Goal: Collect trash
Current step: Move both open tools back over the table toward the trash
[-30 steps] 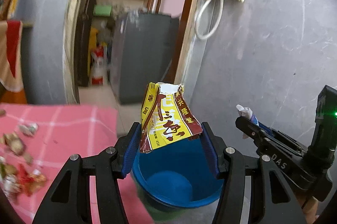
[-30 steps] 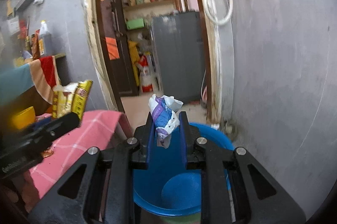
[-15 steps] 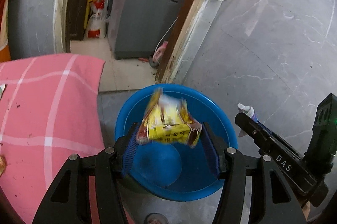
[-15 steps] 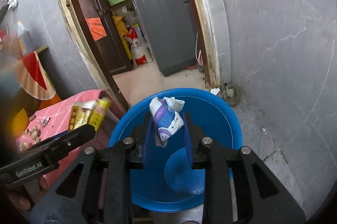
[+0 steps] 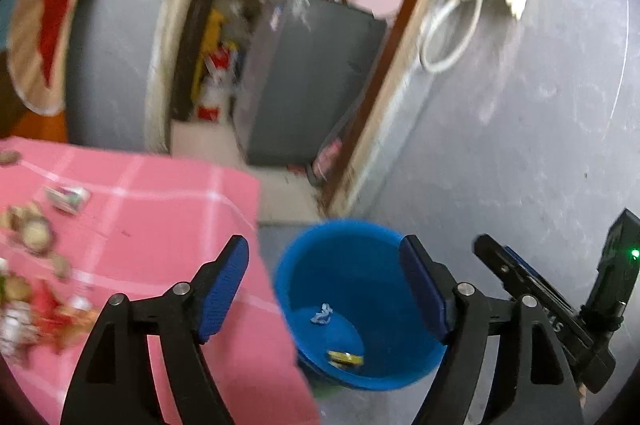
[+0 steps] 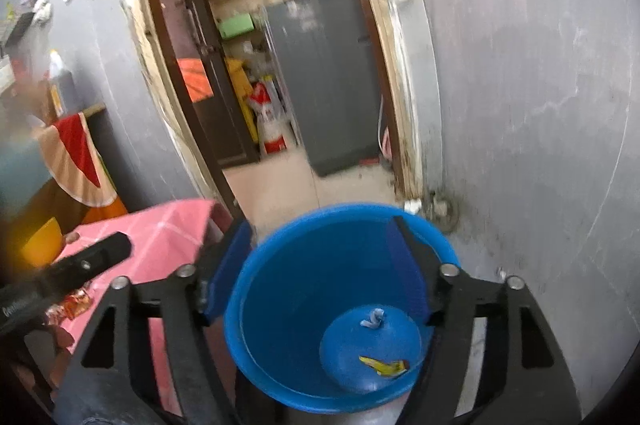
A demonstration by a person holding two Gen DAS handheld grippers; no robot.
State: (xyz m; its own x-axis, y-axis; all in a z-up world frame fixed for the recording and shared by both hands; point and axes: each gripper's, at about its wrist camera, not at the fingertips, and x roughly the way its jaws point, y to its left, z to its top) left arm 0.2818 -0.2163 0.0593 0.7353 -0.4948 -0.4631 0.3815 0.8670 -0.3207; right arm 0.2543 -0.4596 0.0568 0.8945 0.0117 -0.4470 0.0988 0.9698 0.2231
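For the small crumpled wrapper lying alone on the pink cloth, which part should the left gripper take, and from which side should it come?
The crumpled wrapper lies low on the pink cloth, apart from the other scraps. Probably best to come from above, with the left gripper, whose jaws are opening and hold nothing, and pinch across its narrower middle. The view is blurred, so its exact shape is unclear.

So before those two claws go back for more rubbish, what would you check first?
1. Left gripper empty: ok, jaws opening, nothing between them.
2. Right gripper empty: ok, jaws opening, nothing between them.
3. Yellow wrapper in the blue bucket: ok, on its bottom.
4. White-purple wrapper in the bucket: ok.
5. Trash left on the pink tablecloth: not ok, scraps lie near its left edge.
6. Bucket upright: ok.
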